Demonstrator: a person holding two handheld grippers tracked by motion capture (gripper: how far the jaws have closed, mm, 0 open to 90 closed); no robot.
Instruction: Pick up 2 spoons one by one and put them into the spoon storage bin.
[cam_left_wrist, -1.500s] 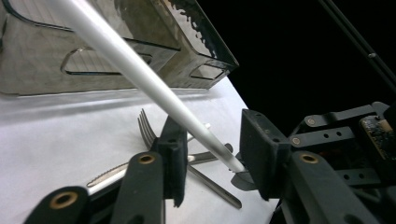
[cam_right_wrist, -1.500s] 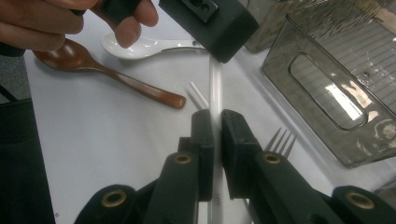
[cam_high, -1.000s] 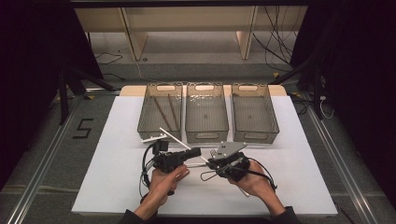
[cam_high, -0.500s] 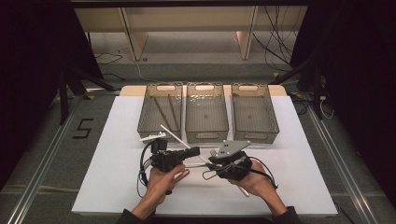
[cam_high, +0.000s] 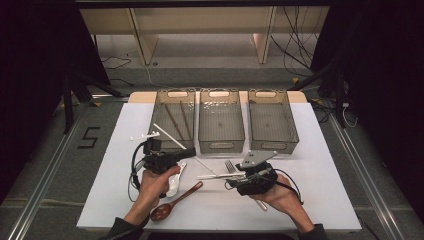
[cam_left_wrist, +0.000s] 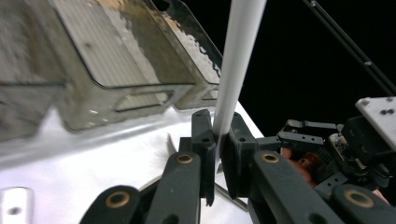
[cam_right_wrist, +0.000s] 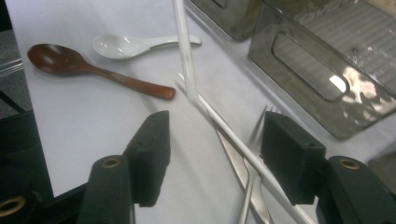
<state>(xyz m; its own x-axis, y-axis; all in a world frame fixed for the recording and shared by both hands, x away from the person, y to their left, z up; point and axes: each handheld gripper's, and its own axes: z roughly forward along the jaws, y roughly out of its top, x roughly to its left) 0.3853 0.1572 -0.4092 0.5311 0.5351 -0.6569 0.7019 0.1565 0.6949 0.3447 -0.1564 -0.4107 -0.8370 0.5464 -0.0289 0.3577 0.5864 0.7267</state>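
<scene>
My left gripper (cam_high: 191, 150) (cam_left_wrist: 218, 135) is shut on the lower end of a white chopstick (cam_high: 169, 136) (cam_left_wrist: 238, 60), which slants up and back toward the left bin (cam_high: 172, 145). In the right gripper view the same chopstick (cam_right_wrist: 184, 51) hangs over the table. My right gripper (cam_high: 231, 180) (cam_right_wrist: 215, 135) stands open just above the table; its jaws have just been opening. Between them, not pressed, lie a second white chopstick (cam_right_wrist: 233, 140) (cam_high: 212, 176) and a metal fork (cam_right_wrist: 250, 186) (cam_high: 230, 167).
Three clear bins stand in a row at the back; the left one holds two brown chopsticks (cam_high: 179, 120), with the middle bin (cam_high: 221, 146) and right bin (cam_high: 272, 146) beside it. A white spoon (cam_high: 175, 184) (cam_right_wrist: 126, 44), a brown spoon (cam_high: 175, 200) (cam_right_wrist: 70, 63) and a white utensil (cam_high: 142, 136) lie on the white table.
My left gripper has lifted a little and shifted with the white chopstick in it. The right hand has stayed in place.
</scene>
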